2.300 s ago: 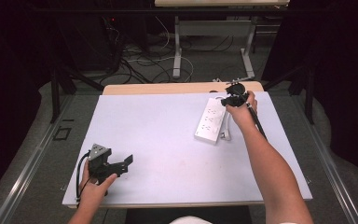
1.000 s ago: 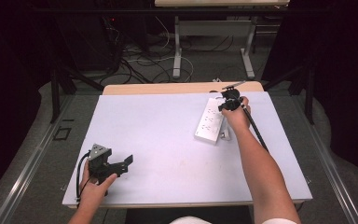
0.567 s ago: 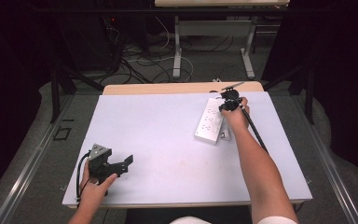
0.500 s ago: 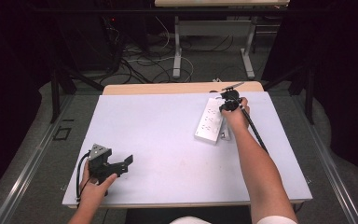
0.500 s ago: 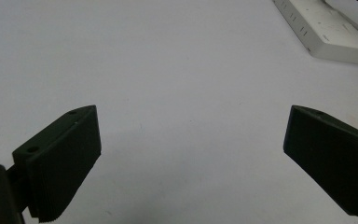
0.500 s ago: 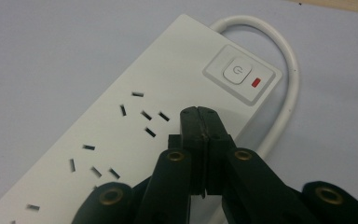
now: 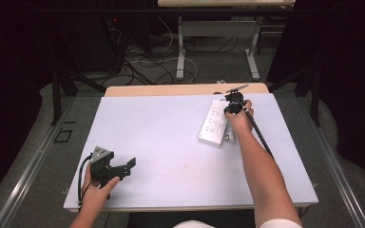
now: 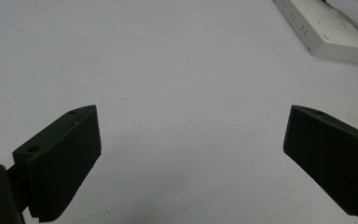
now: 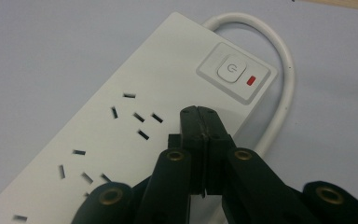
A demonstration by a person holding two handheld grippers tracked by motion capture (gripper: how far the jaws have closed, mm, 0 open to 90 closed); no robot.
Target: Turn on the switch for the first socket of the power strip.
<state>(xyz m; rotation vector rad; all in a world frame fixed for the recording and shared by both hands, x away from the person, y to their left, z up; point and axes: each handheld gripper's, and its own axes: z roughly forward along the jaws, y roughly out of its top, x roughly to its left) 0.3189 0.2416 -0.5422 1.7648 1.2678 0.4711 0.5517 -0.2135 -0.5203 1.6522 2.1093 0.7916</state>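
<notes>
White power strip (image 7: 215,123) lay angled near far right of the surface (image 7: 171,142), switch (image 9: 233,71) at its far end, cord (image 9: 279,70) looping beside it, right tool (image 9: 199,116) pressed together just above the strip by the switch, left tool (image 7: 123,167) spread wide near front left edge, bare room between.

Power strip's (image 9: 135,135) near end cut off.
</notes>
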